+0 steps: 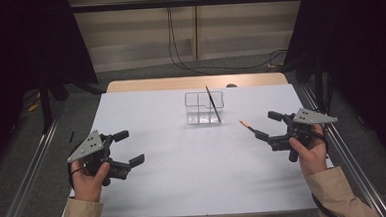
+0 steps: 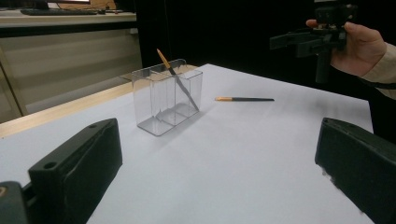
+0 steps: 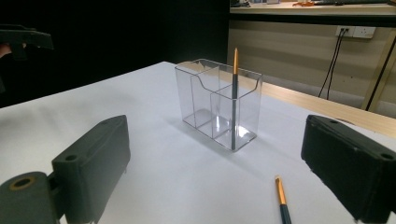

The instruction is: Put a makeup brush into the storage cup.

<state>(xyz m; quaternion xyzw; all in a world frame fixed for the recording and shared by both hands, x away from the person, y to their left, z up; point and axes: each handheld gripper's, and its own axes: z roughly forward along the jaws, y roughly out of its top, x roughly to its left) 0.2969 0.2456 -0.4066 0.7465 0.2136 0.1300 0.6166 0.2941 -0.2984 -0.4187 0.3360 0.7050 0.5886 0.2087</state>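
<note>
1. Left gripper (image 1: 129,148), near left of the table (image 1: 184,179): jaws spread wide, nothing between them. Black blocky jaws, grey three-cornered plate on top, held in a hand (image 1: 87,181) with a tan sleeve.
2. Right gripper (image 1: 268,127), near right edge: jaws likewise released and empty, pointing in toward the table's middle. Also seen raised off the surface in the left gripper view (image 2: 299,42).
3. Loose brush (image 1: 247,126): lies flat on the table just in front of the right gripper's jaws, not touching them as far as the high view shows. Thin dark handle, orange end (image 2: 224,99). In the right gripper view it lies between the jaws' lines, low in frame (image 3: 281,198).
4. Table top: smooth, matte, white sheet; pale wood strip (image 1: 194,82) at the far edge.
5. Holder (image 1: 203,108), mid-table toward the far side: clear plastic box, rectangular, with inner dividers and scooped rim (image 3: 217,74).
6. Inside it: one brush (image 1: 213,103), same dark stem and orange tip, leaning in an end compartment (image 3: 233,100), tip above the rim.
</note>
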